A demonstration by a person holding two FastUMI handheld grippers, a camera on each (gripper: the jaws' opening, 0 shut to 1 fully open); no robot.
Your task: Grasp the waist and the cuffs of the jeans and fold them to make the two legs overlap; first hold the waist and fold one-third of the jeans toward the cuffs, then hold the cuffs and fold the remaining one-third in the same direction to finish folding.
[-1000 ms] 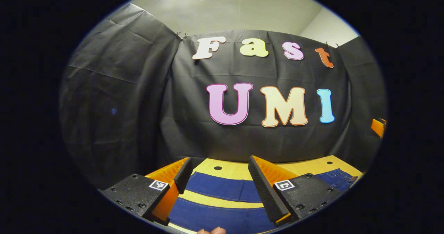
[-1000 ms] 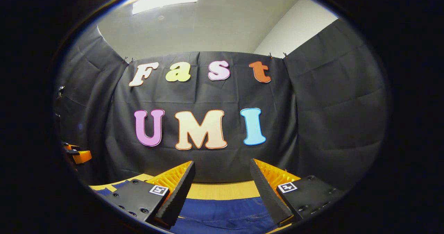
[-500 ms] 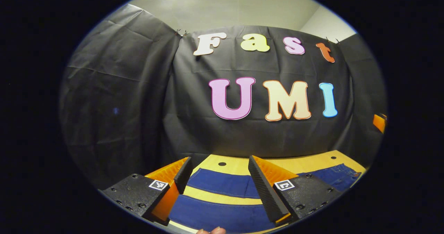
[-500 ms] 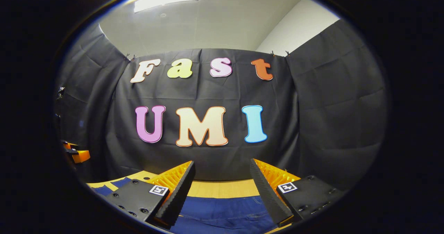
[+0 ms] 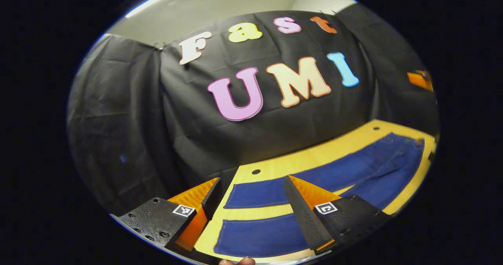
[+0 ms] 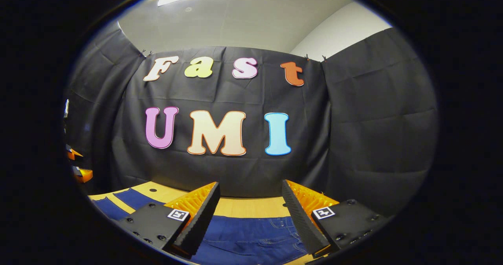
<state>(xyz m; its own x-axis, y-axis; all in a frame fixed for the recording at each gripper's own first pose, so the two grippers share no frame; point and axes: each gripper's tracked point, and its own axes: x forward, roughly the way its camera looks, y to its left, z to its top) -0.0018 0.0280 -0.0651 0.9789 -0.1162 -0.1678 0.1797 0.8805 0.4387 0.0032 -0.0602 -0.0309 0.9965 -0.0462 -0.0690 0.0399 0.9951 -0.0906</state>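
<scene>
Dark blue jeans [image 5: 314, 178] lie flat on the yellow wooden table [image 5: 298, 157], both legs spread apart with a strip of table between them. In the left gripper view the two cuffs lie just below my left gripper [image 5: 251, 192], which hovers open above them, holding nothing. The legs run away to the right toward the waist [image 5: 412, 143]. In the right gripper view the waist end of the jeans [image 6: 251, 233] with its pockets lies under my right gripper [image 6: 249, 202], which is open and holds nothing. The legs [image 6: 118, 202] stretch off to the left.
Black cloth walls close the booth behind and beside the table. A small round hole [image 5: 256, 172] marks the table top near the cuffs. A fingertip [image 5: 239, 261] shows at the bottom edge of the left gripper view. The other gripper [image 6: 78, 166] shows at the far left edge.
The left gripper has tilted and turned to the right, bringing the full length of the jeans into view. The right gripper has dipped slightly, showing more of the waist. Both stay open.
</scene>
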